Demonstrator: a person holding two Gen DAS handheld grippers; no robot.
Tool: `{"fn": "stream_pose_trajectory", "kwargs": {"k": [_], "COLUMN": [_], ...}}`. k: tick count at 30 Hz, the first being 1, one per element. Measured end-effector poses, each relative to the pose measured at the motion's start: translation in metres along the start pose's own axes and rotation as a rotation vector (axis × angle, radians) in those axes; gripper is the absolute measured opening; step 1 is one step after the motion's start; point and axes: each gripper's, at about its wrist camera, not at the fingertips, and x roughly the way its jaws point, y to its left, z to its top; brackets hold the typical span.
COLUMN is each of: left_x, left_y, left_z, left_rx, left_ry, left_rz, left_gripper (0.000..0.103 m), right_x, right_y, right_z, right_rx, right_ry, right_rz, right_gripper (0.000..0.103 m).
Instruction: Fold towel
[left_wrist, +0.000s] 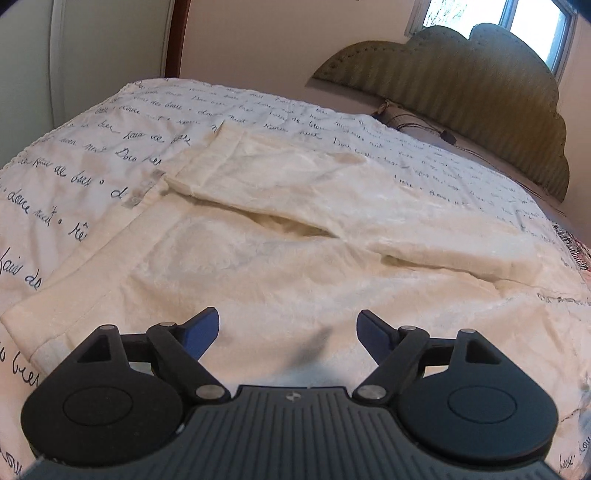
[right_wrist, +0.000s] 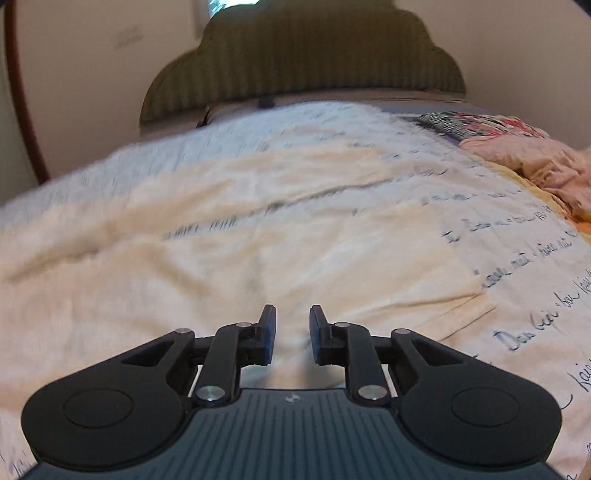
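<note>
Two grippers over one bed, neither holding anything. Left gripper (left_wrist: 287, 329): jaws spread wide, nothing between the blue pads, only cream towel (left_wrist: 280, 236) visible through the gap. Towel lay flat on the script-printed bedspread (left_wrist: 74, 155), directly ahead of and beneath those jaws, with a folded-over flap beyond the fingertips, its near edge running slantwise from ahead-left to ahead-right and gaping slightly in the middle. Hemmed side of the towel off to the left of the left finger (left_wrist: 201, 332). Green scalloped headboard (left_wrist: 461, 96) far ahead and to the right, a window (left_wrist: 532, 22) above it. Right gripper (right_wrist: 292, 334): jaws parted by a narrow gap, pads clear of the cloth, towel (right_wrist: 229, 258) seen between and under them, much blurred. Cloth rumpled in ridges ahead and to the left of those jaws; towel's edge and hem to the right of the right finger (right_wrist: 319, 332), printed bedspread (right_wrist: 524, 266) past it. Pink bedding (right_wrist: 546, 158) bunched far ahead-right, headboard (right_wrist: 303, 59) straight ahead.
</note>
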Motion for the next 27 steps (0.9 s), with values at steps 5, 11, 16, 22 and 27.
{"fn": "stream_pose_trajectory", "kwargs": {"k": [5,11,16,22,27], "left_x": [0.014,0.066,0.115,0.145,0.154], "left_y": [-0.020,0.000,0.040,0.070,0.065], "left_z": [0.033,0.107,0.155,0.178,0.186], "left_rx": [0.042,-0.043,-0.118,-0.160,-0.175], "left_ry": [-0.012,0.069,0.069,0.066,0.065], "left_rz": [-0.004,-0.092,0.002,0.091,0.084], "left_gripper": [0.085,0.091,0.091,0.091,0.091], "right_x": [0.045,0.130,0.233,0.306,0.305], "right_y": [-0.028,-0.059,-0.054,-0.081,-0.069], "right_z": [0.053,0.154,0.215,0.227,0.224], "right_rx": [-0.033,0.158,0.169,0.344,0.197], "right_ry": [0.059,0.042,0.104,0.175,0.165], "right_rz": [-0.058,0.078,-0.035,0.025,0.095], "right_gripper": [0.029,0.037,0.045,0.053,0.021]}}
